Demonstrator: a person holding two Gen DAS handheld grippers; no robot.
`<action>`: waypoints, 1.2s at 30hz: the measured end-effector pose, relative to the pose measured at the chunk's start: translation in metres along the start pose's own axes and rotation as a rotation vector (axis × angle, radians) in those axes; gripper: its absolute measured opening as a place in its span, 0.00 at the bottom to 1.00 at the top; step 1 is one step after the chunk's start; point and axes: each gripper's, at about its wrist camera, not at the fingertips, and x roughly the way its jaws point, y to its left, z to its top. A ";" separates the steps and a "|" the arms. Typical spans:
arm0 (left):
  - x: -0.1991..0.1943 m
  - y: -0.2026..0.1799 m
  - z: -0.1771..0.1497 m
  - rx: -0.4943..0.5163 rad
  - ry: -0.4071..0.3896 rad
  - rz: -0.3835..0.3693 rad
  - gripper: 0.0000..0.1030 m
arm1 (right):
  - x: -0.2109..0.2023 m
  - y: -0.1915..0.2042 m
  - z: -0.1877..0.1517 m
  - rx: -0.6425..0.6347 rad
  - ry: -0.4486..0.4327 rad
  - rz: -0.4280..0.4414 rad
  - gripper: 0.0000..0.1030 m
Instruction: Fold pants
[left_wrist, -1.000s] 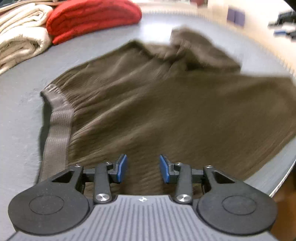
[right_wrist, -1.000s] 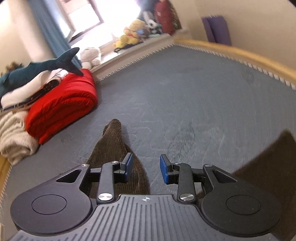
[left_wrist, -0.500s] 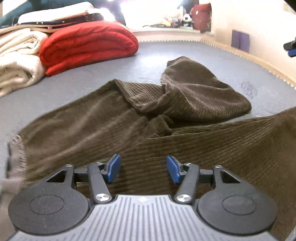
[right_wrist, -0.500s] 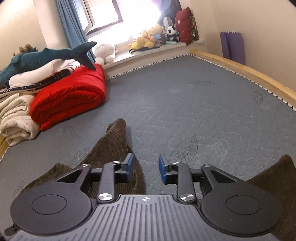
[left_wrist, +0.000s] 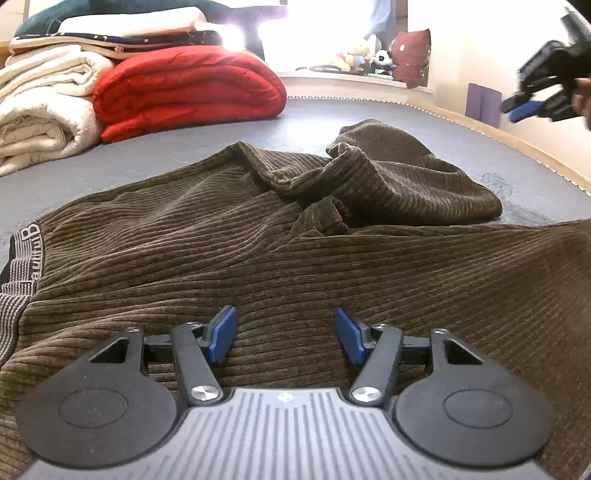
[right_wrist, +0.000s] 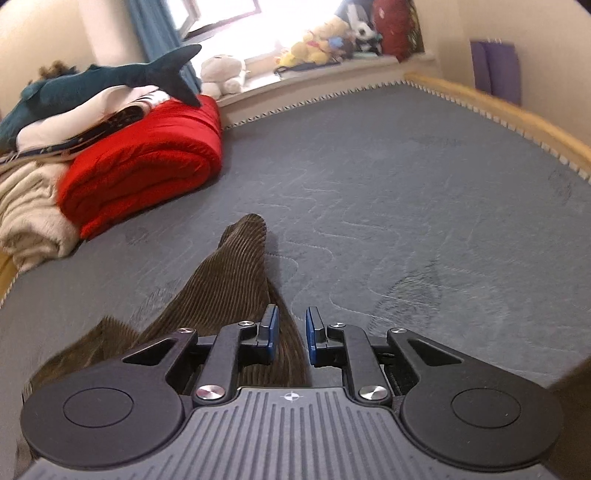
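Brown corduroy pants (left_wrist: 295, 258) lie spread and rumpled on the grey mattress (left_wrist: 155, 162), with the striped waistband (left_wrist: 22, 266) at the left and one leg bunched at the back. My left gripper (left_wrist: 284, 334) is open and empty, low over the seat of the pants. My right gripper (right_wrist: 291, 332) is open with a narrower gap, held above the mattress (right_wrist: 406, 206) over the bunched leg (right_wrist: 236, 280). It also shows in the left wrist view (left_wrist: 546, 92), up at the right, apart from the cloth.
A folded red quilt (left_wrist: 188, 88) and cream blankets (left_wrist: 40, 110) are stacked at the back left. A plush shark (right_wrist: 92, 85) lies on the stack. Soft toys (right_wrist: 317, 40) line the window ledge. The wooden bed edge (right_wrist: 509, 114) runs along the right.
My left gripper has dropped lower and nearer to the pants, and its jaws have opened wider. My right gripper has narrowed its gap slightly and tilted a little.
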 end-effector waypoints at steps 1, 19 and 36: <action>-0.001 0.000 0.000 0.002 -0.002 0.001 0.65 | 0.010 -0.001 0.002 0.018 0.010 0.009 0.17; 0.005 -0.001 0.000 0.010 0.005 0.026 0.71 | 0.170 -0.003 -0.011 0.049 0.187 0.060 0.30; 0.006 -0.001 0.000 0.011 0.011 0.039 0.74 | 0.080 -0.056 0.062 0.264 -0.195 -0.026 0.07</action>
